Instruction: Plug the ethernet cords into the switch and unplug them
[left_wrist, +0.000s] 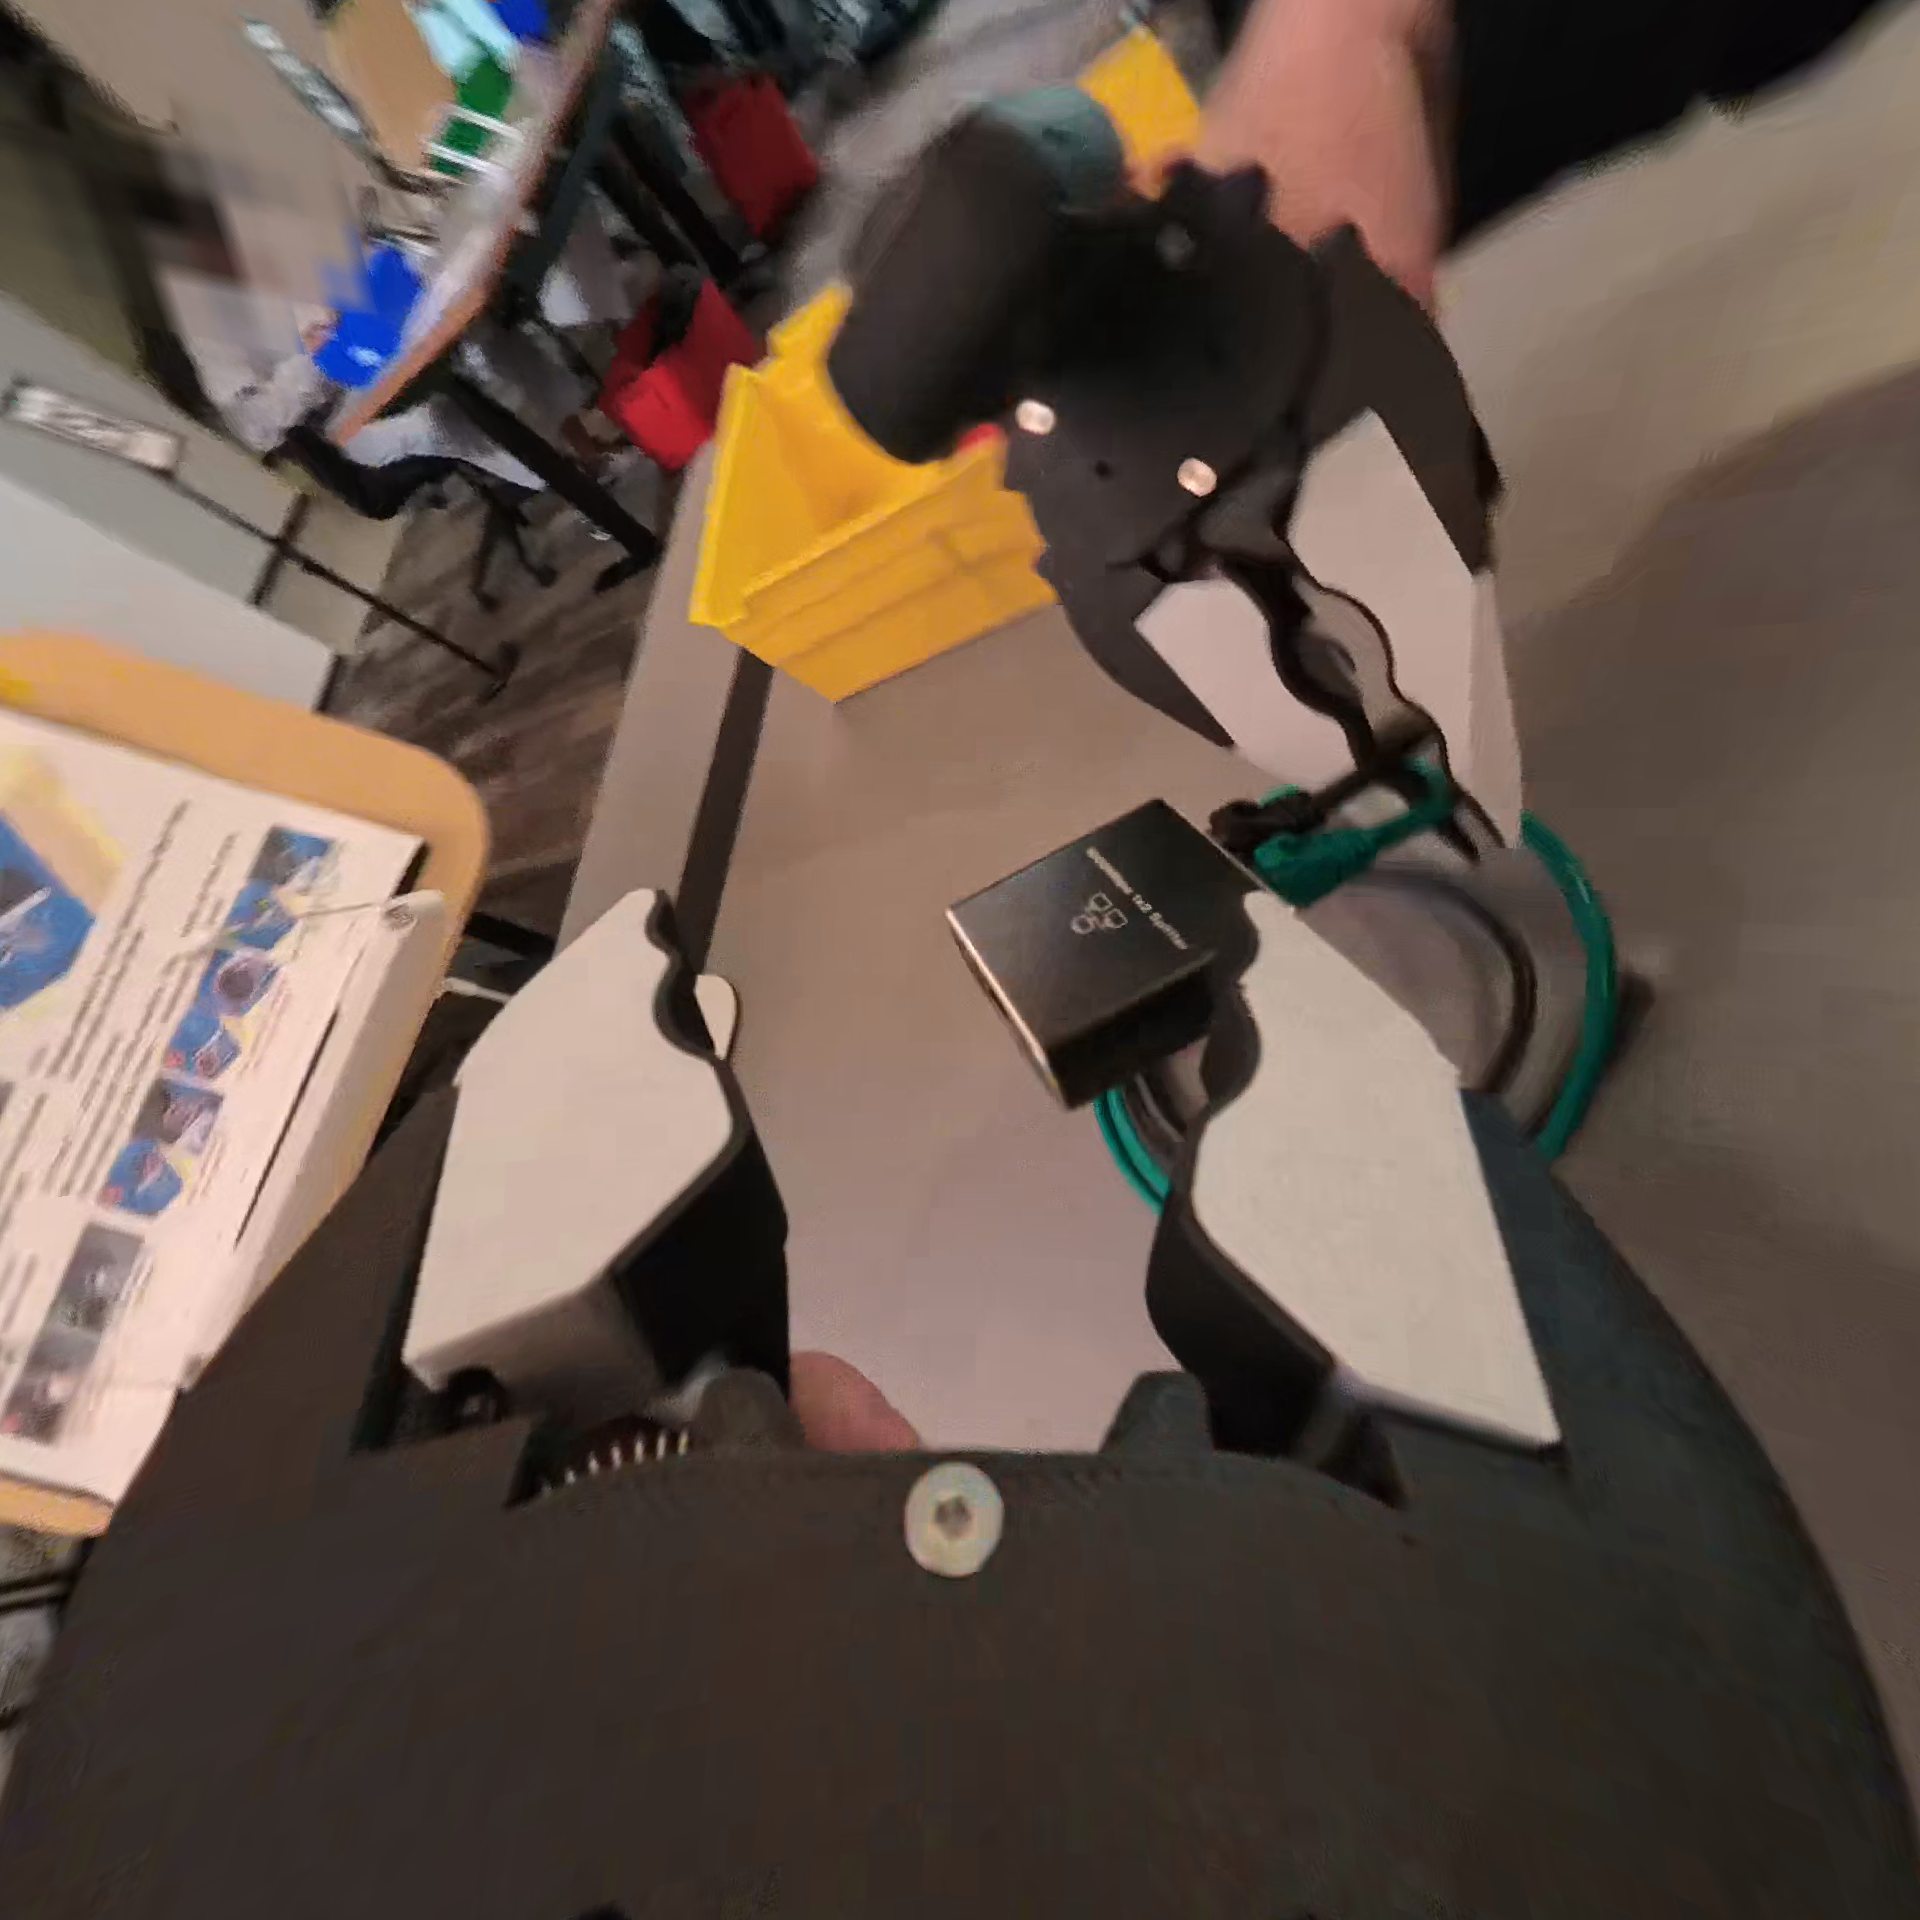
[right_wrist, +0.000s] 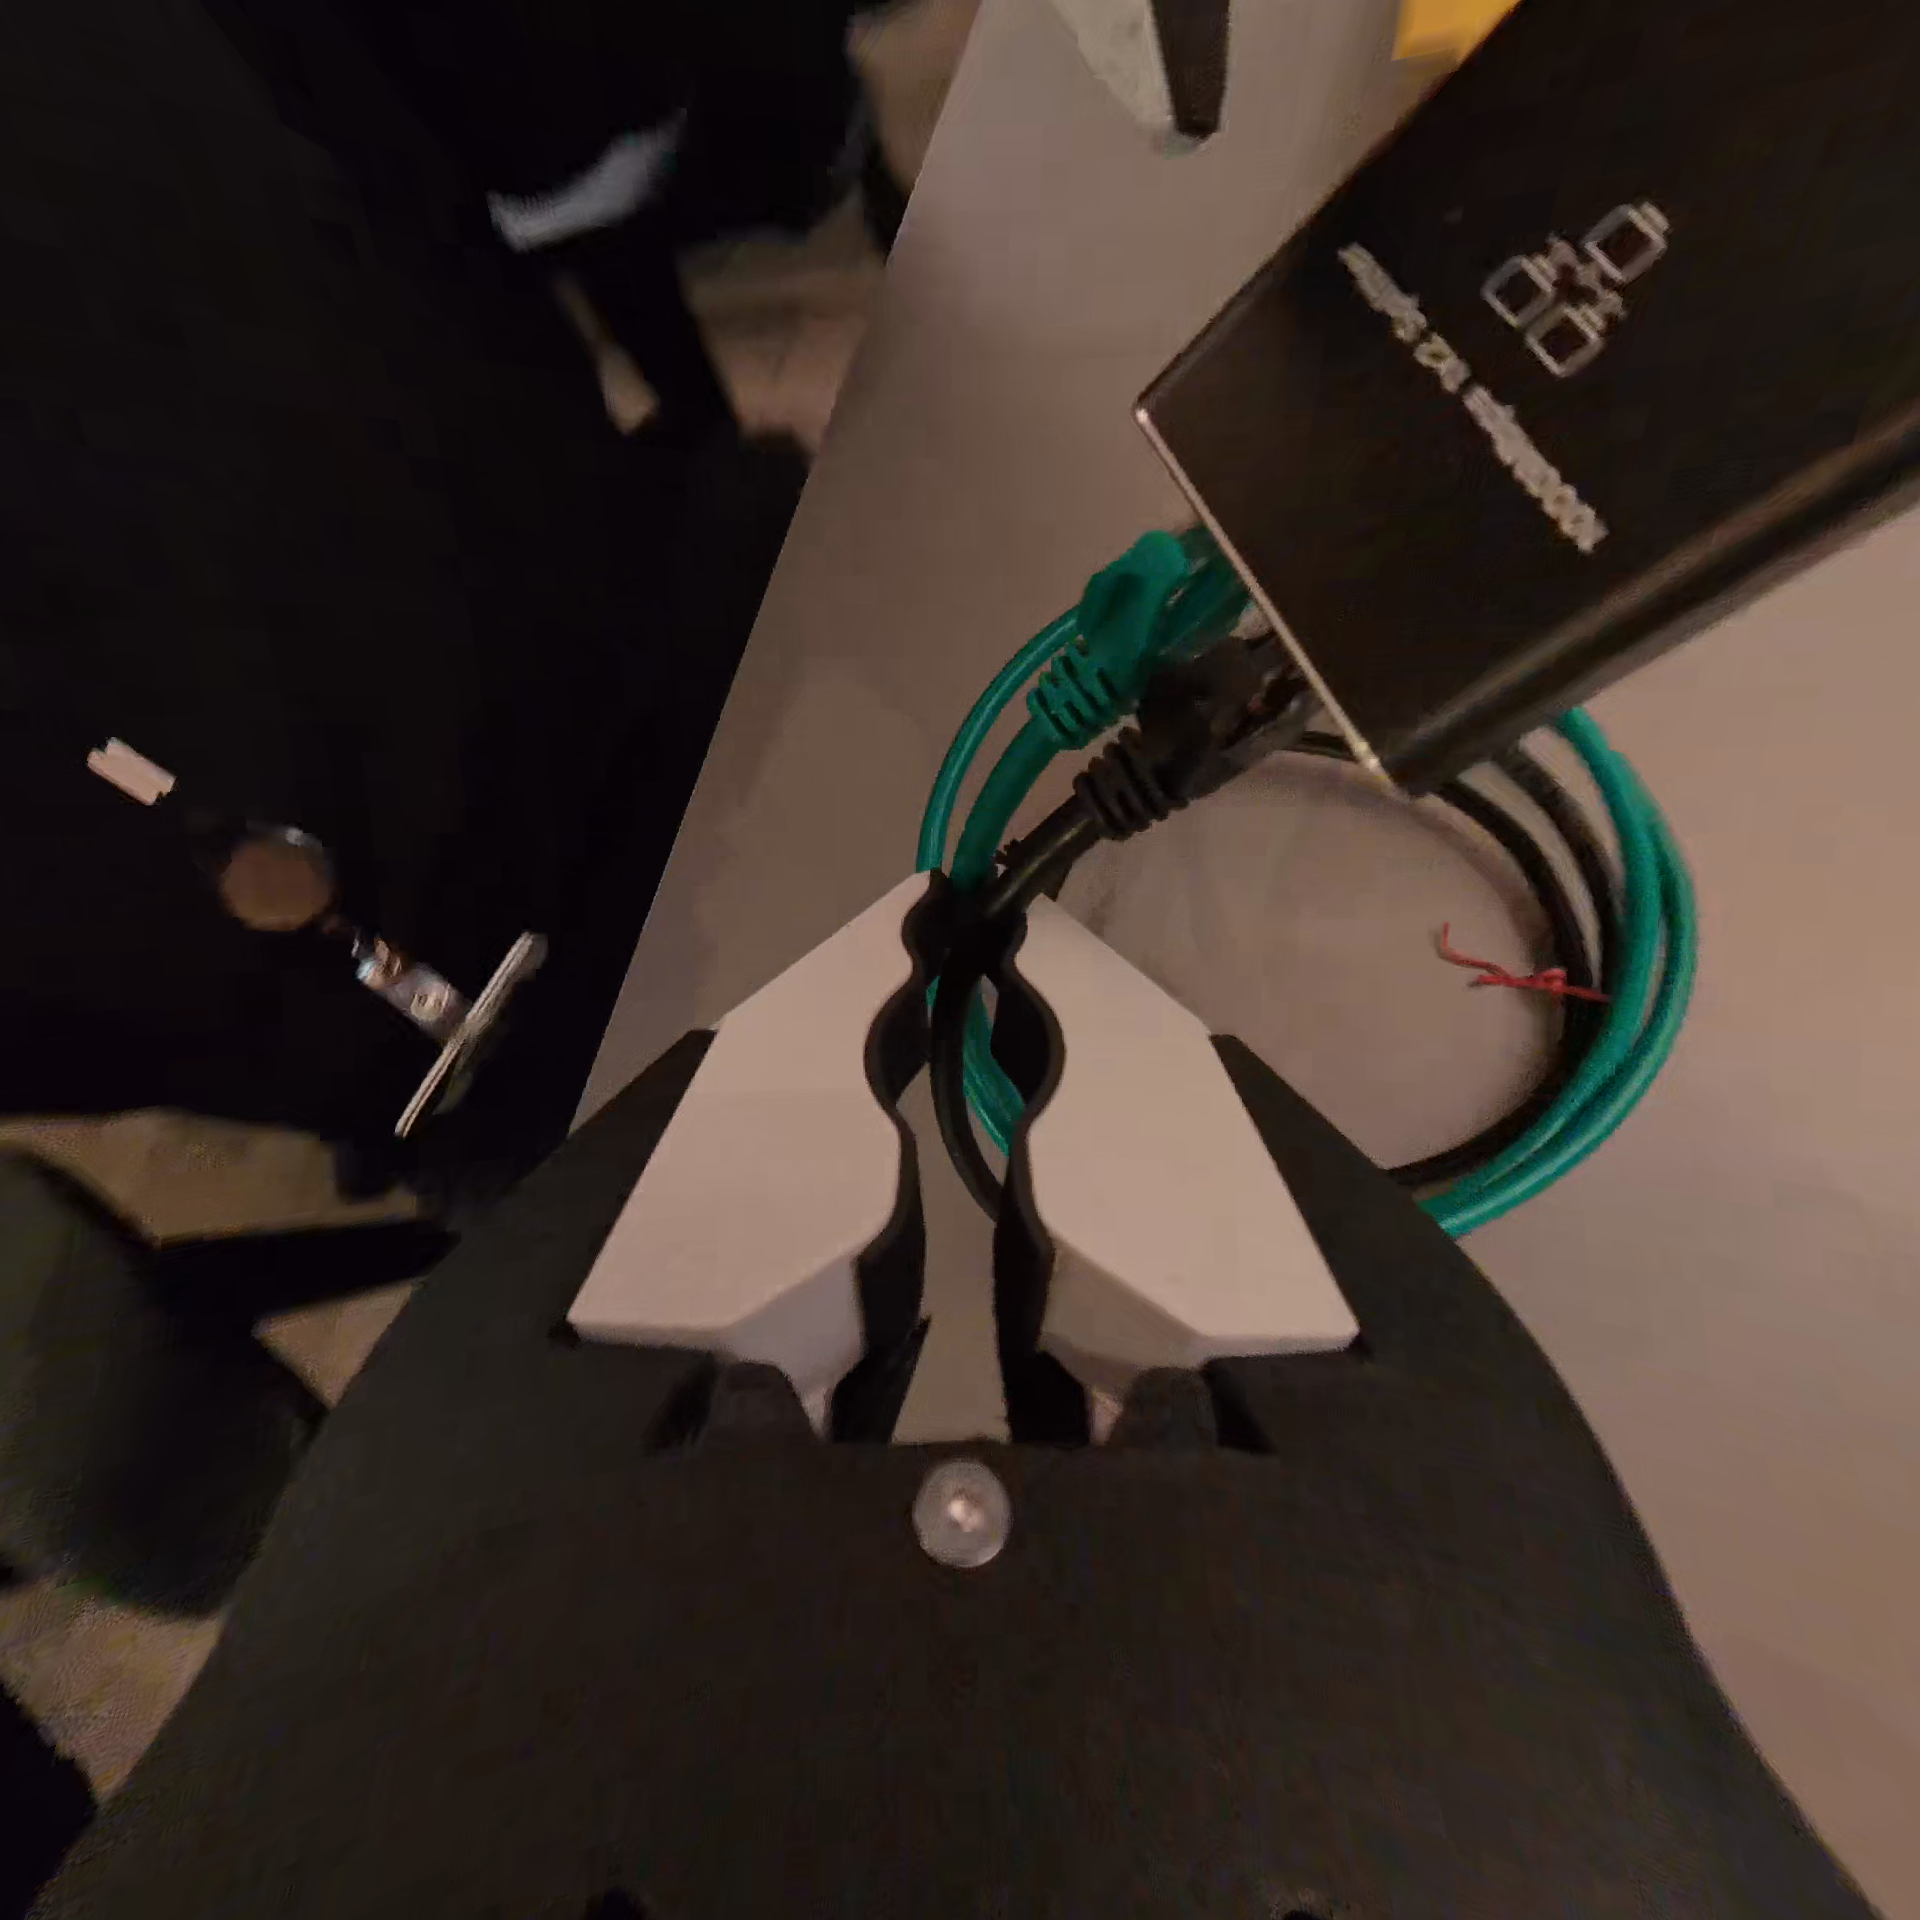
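Observation:
A black switch box (left_wrist: 1091, 945) lies on the grey table (left_wrist: 883, 1195). My left gripper (left_wrist: 951, 935) is open wide around it, with the box close to the right finger (left_wrist: 1340, 1091). Green (right_wrist: 1101, 644) and black (right_wrist: 1174, 748) plugs sit at the switch's (right_wrist: 1558, 395) end face; I cannot tell how deep they sit. My right gripper (right_wrist: 966, 904) is shut on the black ethernet cord (right_wrist: 1039, 862) just behind its plug, and green cords (right_wrist: 987, 790) run past the same fingertips. It also shows in the left wrist view (left_wrist: 1392, 769), beyond the switch.
A yellow bin (left_wrist: 862, 561) stands on the table behind the switch. A printed sheet on a tan tray (left_wrist: 156, 1039) lies to the left. Coiled green and black cords (right_wrist: 1642, 987) with a red twist tie (right_wrist: 1507, 977) lie right of my right gripper. The table's edge (right_wrist: 748, 727) runs at left.

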